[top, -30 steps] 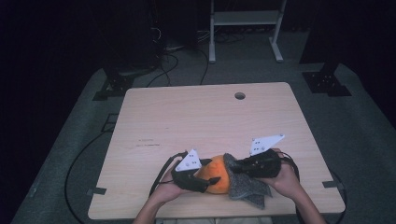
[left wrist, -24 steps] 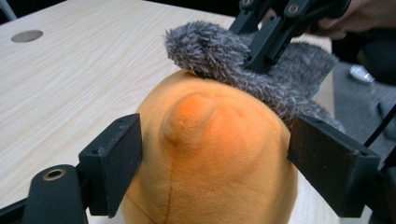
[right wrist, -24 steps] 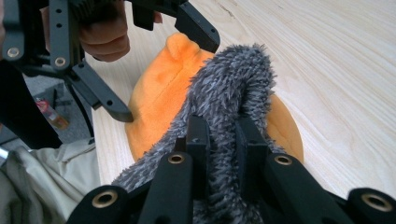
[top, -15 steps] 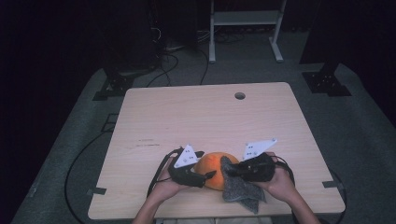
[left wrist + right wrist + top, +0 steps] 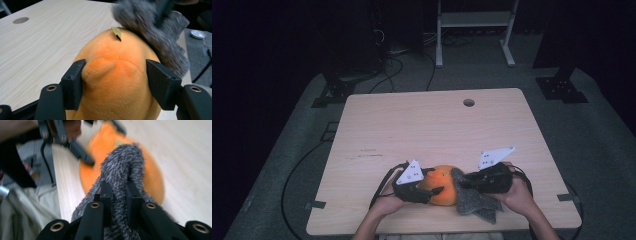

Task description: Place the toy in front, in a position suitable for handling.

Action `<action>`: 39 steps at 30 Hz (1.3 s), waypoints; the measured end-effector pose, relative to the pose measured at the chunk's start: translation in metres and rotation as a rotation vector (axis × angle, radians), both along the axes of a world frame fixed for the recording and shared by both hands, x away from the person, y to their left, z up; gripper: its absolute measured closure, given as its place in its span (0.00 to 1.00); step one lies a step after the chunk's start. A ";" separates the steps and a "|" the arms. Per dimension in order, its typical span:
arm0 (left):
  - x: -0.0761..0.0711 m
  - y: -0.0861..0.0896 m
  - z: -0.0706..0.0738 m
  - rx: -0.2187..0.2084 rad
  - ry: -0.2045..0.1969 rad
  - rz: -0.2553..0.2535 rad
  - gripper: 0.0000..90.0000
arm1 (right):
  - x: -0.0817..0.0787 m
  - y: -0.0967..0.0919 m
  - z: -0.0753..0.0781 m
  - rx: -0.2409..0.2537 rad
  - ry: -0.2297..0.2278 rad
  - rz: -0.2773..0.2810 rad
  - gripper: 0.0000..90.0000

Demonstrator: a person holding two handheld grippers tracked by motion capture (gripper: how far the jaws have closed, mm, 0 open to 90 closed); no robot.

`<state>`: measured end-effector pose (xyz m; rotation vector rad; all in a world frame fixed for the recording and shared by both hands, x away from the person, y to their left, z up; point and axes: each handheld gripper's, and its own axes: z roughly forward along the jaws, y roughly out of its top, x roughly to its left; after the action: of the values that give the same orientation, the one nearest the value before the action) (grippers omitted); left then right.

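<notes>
An orange plush toy (image 5: 443, 184) lies near the table's front edge. My left gripper (image 5: 436, 181) reaches it from the left. In the left gripper view its jaws have just been closing, and the left gripper (image 5: 116, 65) now pinches the plush toy (image 5: 120, 95), whose fabric bulges at one pad. A grey fuzzy cloth (image 5: 474, 202) hangs against the toy's right side. My right gripper (image 5: 464, 182) is shut on it. In the right gripper view the right gripper (image 5: 118, 187) has the grey cloth (image 5: 125, 162) squeezed between its pads, over the plush toy (image 5: 150, 175).
The wooden table (image 5: 427, 130) has a round cable hole (image 5: 469, 102) near its far edge. Cables trail over the grey floor at the left (image 5: 297, 170). A white metal frame (image 5: 474, 20) stands beyond the table. Both forearms come in over the front edge.
The left jaws have drawn in against the orange plush toy. The right gripper keeps the grey cloth and has edged a little left, toward the toy.
</notes>
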<state>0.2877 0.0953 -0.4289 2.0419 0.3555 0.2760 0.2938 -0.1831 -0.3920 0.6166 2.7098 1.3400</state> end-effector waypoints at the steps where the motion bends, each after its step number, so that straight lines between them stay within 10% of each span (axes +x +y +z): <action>1: -0.001 0.000 0.000 0.002 -0.003 -0.009 0.39 | 0.000 0.000 0.002 0.010 -0.011 -0.011 0.87; 11: 0.006 0.017 -0.006 -0.023 0.054 -0.024 0.40 | 0.014 -0.017 -0.023 -0.056 0.072 -0.060 0.87; 16: 0.008 0.022 -0.006 -0.025 0.062 -0.042 0.40 | 0.013 -0.012 -0.009 0.057 0.063 -0.030 0.87; 25: 0.011 0.032 -0.009 -0.036 0.100 -0.057 0.39 | 0.020 -0.020 -0.035 -0.045 0.146 -0.053 0.87; 31: 0.013 0.034 -0.010 -0.040 0.106 -0.064 0.39 | 0.023 -0.018 -0.020 0.071 0.136 -0.037 0.87; 39: 0.015 0.038 -0.012 -0.055 0.117 -0.065 0.38 | 0.025 -0.019 -0.038 -0.061 0.166 -0.060 0.87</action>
<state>0.3022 0.1329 -0.4406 2.0161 0.3640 0.1059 0.3188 -0.2019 -0.4304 0.8317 2.8228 1.2392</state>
